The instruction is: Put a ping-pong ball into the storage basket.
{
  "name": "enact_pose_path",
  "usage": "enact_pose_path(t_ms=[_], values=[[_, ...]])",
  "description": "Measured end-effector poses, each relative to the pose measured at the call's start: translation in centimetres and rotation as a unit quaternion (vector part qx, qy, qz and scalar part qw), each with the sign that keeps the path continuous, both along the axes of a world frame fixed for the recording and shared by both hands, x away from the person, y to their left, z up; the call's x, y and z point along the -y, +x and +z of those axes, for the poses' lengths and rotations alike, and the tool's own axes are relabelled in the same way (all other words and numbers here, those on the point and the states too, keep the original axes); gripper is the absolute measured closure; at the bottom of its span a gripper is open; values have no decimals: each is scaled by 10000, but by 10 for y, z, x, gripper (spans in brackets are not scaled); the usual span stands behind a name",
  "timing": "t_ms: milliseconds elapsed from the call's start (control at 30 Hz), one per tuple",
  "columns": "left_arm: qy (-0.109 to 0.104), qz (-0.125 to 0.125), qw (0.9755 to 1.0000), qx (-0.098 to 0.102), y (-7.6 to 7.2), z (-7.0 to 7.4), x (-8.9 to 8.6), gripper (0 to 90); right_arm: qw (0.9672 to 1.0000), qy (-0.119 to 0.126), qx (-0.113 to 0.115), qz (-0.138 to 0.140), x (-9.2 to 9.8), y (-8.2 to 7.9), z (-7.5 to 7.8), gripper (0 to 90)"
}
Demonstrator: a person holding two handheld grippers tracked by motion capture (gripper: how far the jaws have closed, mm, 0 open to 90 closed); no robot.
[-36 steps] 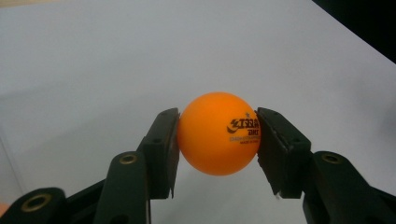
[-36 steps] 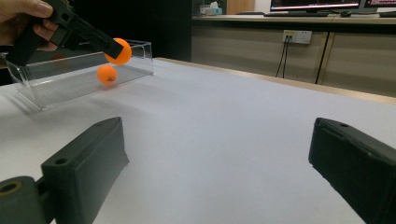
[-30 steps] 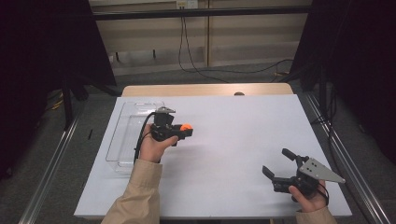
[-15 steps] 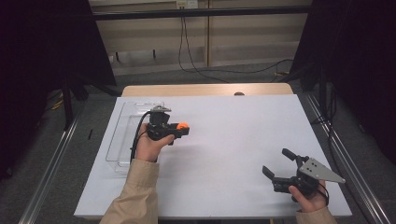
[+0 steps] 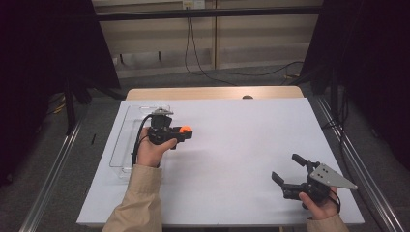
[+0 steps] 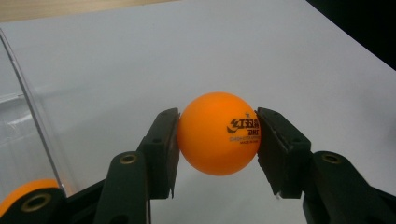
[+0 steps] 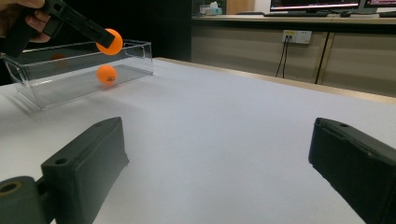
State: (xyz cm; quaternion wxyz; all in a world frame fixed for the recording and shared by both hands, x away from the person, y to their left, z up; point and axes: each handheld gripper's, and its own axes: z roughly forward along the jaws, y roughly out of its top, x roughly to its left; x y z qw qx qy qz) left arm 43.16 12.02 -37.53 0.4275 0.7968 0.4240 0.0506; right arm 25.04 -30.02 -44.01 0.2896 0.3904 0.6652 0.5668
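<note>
A white table is seen from above, with a person's forearms entering from the near edge. The left gripper is held level above the left part of the table, its jaws pointing right, the hand wrapped around its body from below and a beige sleeve behind it. An orange table tennis ball is clamped between the two black jaws, one pad pressed on each side; its printed logo faces the left gripper view and reads upside down. Being round, the ball has no long axis. It is held just right of a clear plastic box lying lengthwise, near to far, on the left of the table. In the right gripper view, a second orange ball rests on the box floor.

The right gripper is held low at the near right corner, jaws spread wide with nothing between them, pointing left and far.

Compared with a second earlier, the left gripper and ball have shifted only slightly; the right gripper is unchanged.
</note>
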Motion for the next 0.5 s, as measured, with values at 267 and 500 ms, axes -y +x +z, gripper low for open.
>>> enact_pose_path(t_ms=[267,500], values=[[18,72,10000,23,1,2,-5,511,10000,-21,0,9,0,0,0,37],[57,127,9999,73,1,4,-9,511,10000,-21,1,7,0,0,0,37]])
